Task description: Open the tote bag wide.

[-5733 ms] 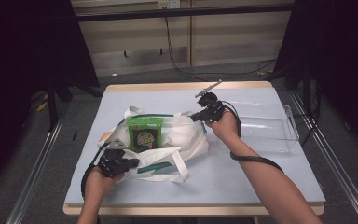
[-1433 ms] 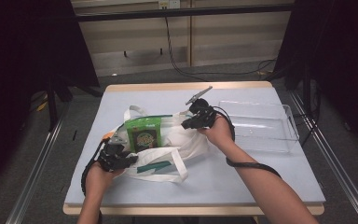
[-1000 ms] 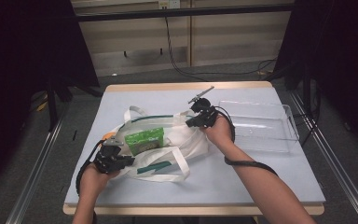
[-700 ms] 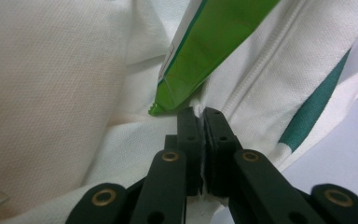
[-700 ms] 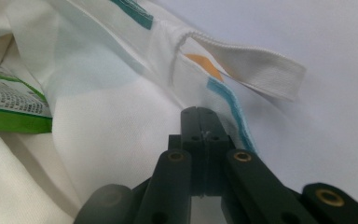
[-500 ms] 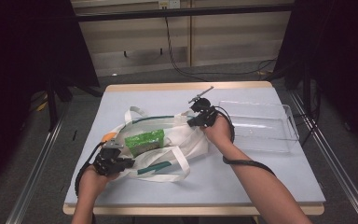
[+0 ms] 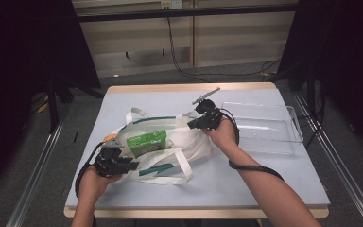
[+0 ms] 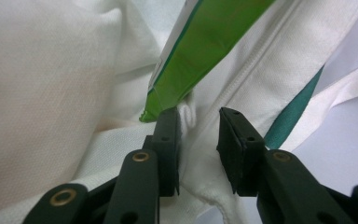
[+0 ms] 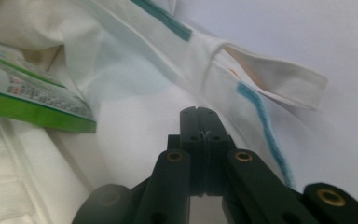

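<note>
A white tote bag [image 7: 189, 142] with teal trim lies open on the pale blue table [image 7: 274, 179]. A green box [image 7: 145, 142] lies slanted in its mouth, also seen as the green box [image 8: 200, 51] and the green box [image 9: 23, 102]. My left gripper [image 7: 123, 163] is at the bag's left edge. The left gripper's [image 8: 198, 119] jaws have just been opening; a fold of the bag's cloth [image 8: 189, 116] sits between them, unpressed. My right gripper [image 7: 196, 124] is at the bag's far right rim. The right gripper's [image 9: 198, 112] jaws are closed together on thin bag fabric.
A clear plastic tray [image 7: 290, 137] stands to the right of the bag, close to my right hand. The bag's loose handle strap [image 7: 179, 177] lies toward the table's front edge. Dark frames and rails flank the table.
The green box has tipped from upright to lying slanted in the bag. My left gripper's jaws have parted off the cloth. The right hand has barely shifted.
</note>
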`<state>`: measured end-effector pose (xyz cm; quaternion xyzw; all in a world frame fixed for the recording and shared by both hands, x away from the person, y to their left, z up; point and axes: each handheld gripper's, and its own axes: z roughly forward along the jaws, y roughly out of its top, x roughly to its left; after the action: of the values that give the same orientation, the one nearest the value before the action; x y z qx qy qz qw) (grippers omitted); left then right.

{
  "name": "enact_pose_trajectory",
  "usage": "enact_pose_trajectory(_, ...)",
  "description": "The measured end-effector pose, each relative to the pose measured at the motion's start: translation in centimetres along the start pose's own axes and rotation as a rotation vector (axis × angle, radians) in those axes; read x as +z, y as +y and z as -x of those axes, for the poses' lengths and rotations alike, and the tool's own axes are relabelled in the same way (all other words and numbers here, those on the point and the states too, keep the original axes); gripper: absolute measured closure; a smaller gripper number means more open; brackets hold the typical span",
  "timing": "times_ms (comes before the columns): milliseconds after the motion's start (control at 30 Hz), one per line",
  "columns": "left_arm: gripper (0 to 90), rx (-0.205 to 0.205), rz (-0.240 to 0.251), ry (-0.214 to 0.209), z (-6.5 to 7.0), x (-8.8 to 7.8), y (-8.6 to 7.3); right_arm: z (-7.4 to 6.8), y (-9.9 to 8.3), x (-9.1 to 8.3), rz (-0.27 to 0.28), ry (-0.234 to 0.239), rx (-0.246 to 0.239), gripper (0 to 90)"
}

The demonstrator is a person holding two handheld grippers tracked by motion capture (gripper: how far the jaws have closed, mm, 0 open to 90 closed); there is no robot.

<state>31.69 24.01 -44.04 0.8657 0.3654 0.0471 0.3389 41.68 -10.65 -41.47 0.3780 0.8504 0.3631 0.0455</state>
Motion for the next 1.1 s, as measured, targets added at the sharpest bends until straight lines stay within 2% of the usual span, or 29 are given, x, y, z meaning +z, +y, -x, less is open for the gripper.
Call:
enact_pose_trajectory(67,66.2,-0.011,0.003,-0.014,0.0,-0.3,0.2,-0.5,0.0,-0.2,0.008,0.009,-0.02,89.5)
enact_pose_trajectory(100,64.9,0.003,-0.004,-0.016,-0.1,-0.5,0.2,-0.6,-0.1,-0.2,0.006,0.019,-0.035,89.5)
enact_pose_trajectory(167,62.7,0.005,0.0,-0.029,-0.1,-0.9,0.3,-0.9,-0.1,-0.3,0.001,0.022,-0.048,89.5)
enact_pose_trajectory(267,61.7,0.002,0.009,-0.008,-0.1,-1.5,0.5,-1.3,-0.4,-0.4,-0.001,0.035,-0.057,89.5)
enact_pose_trajectory(367,60.4,-0.013,0.049,0.005,-0.2,-2.6,0.9,-1.5,-0.6,-0.5,-0.005,0.046,-0.068,89.6)
enact_pose_trajectory(433,59.9,-0.023,0.065,0.029,-0.4,-3.3,1.2,-1.8,-0.7,-0.4,-0.009,0.051,-0.075,89.6)
enact_pose_trajectory(500,60.2,-0.032,0.087,0.03,-0.7,-3.8,1.5,-2.0,-0.8,-0.3,-0.015,0.058,-0.081,89.6)
enact_pose_trajectory(533,60.5,-0.031,0.082,0.05,-0.8,-3.9,1.7,-2.1,-0.8,-0.3,-0.015,0.063,-0.085,89.6)
enact_pose_trajectory(633,63.8,-0.05,0.074,0.072,-1.1,-3.9,2.2,-2.5,-0.9,-0.1,-0.018,0.078,-0.098,89.6)
enact_pose_trajectory(667,64.2,-0.042,0.077,0.089,-1.2,-3.9,2.3,-2.7,-0.9,-0.1,-0.025,0.077,-0.094,89.6)
enact_pose_trajectory(733,67.5,-0.052,0.074,0.08,-1.5,-3.9,2.7,-2.9,-1.0,0.1,-0.031,0.08,-0.114,89.6)
enact_pose_trajectory(767,67.8,-0.056,0.087,0.101,-1.5,-3.9,2.8,-3.0,-1.1,0.2,-0.033,0.087,-0.106,89.6)
enact_pose_trajectory(833,72.0,-0.068,0.066,0.1,-1.8,-4.0,3.2,-3.0,-1.3,0.3,-0.032,0.091,-0.111,89.6)
enact_pose_trajectory(900,73.8,-0.077,0.085,0.111,-1.9,-3.9,3.5,-3.0,-1.4,0.3,-0.033,0.094,-0.112,89.7)
enact_pose_trajectory(967,77.4,-0.063,0.102,0.132,-2.1,-3.9,3.9,-3.0,-1.6,0.3,-0.033,0.095,-0.111,89.7)
enact_pose_trajectory(1000,81.8,-0.069,0.102,0.14,-2.2,-3.8,4.0,-2.9,-1.6,0.3,-0.028,0.097,-0.117,89.7)
enact_pose_trajectory(1100,85.4,-0.082,0.081,0.151,-2.6,-3.4,4.6,-3.1,-1.8,0.0,-0.033,0.101,-0.116,89.7)
